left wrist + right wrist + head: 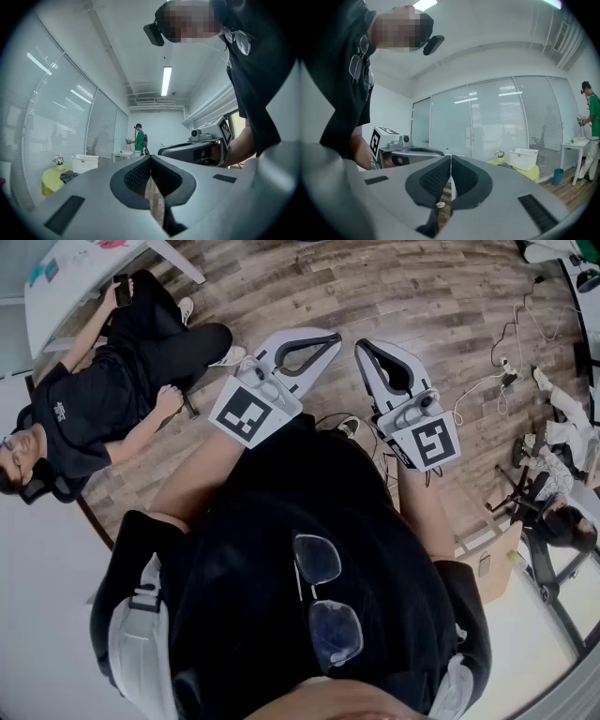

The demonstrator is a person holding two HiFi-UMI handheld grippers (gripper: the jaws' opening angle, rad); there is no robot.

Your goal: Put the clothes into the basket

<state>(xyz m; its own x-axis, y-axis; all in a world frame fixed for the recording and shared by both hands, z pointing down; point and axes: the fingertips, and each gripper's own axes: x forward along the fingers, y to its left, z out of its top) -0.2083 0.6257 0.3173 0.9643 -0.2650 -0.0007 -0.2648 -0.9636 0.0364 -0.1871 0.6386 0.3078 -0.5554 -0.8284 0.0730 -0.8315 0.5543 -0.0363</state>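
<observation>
Left gripper (150, 158) and right gripper (450, 157) both closed, empty, well apart from white basket (524, 158) on yellow table (531, 174).

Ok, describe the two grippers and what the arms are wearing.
The left gripper and right gripper are light grey plastic. Their tongs curve to a point and are lined with black ribbed pads. Each carries a white cube printed with black square markers. The person wears a black short-sleeved top.
</observation>
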